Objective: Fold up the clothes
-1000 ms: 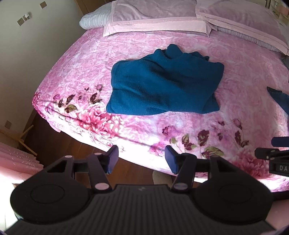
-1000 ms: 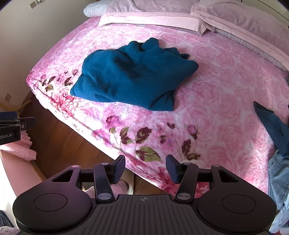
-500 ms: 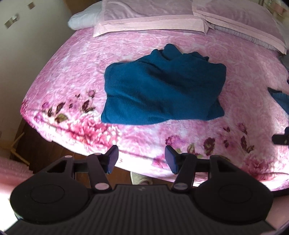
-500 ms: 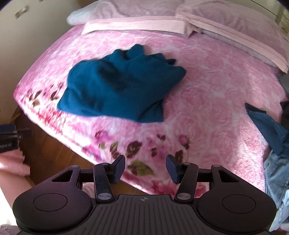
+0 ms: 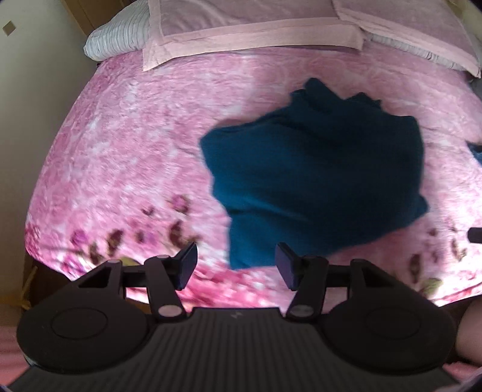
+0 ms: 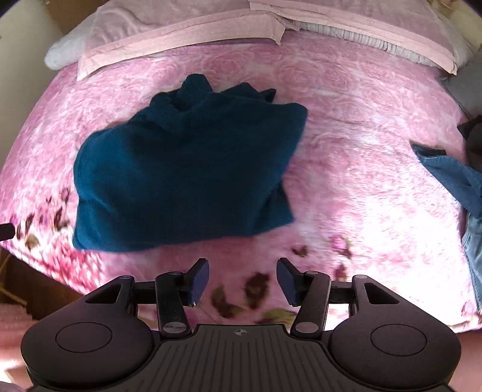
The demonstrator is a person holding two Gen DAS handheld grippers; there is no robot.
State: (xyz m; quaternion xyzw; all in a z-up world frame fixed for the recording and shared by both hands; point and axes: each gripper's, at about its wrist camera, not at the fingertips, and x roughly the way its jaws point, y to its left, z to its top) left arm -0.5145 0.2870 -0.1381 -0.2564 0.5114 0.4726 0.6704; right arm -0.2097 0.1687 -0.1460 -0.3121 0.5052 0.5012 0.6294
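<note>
While both pairs of tongs hover above the near edge of the bed, neither touches any cloth. The left tongs point(image 5: 236, 265) are spread wide with nothing between their fingers; in the left wrist view the near corner of the crumpled teal knitted sweater point(image 5: 316, 175) shows in the gap between the tips, and the picture does not tell how far below them it lies. The right tongs point(image 6: 242, 282) are likewise spread and empty, poised over the dark flower print at the edge of the pink floral plush blanket point(image 6: 361, 150) covering the bed. In that view the sweater point(image 6: 186, 172) lies ahead and to the left of the tips, apart from them.

The sweater rests in a loosely bunched heap on the blanket, its folds rising toward the far side, its lower hem near the edge of the bed. Pale pink pillows point(image 5: 250, 21) lie along the head of the bed, well apart from the sweater. At the right edge of the right wrist view a blue denim garment point(image 6: 458, 178) lies on the blanket, well apart from the sweater. Both views are somewhat blurred.
</note>
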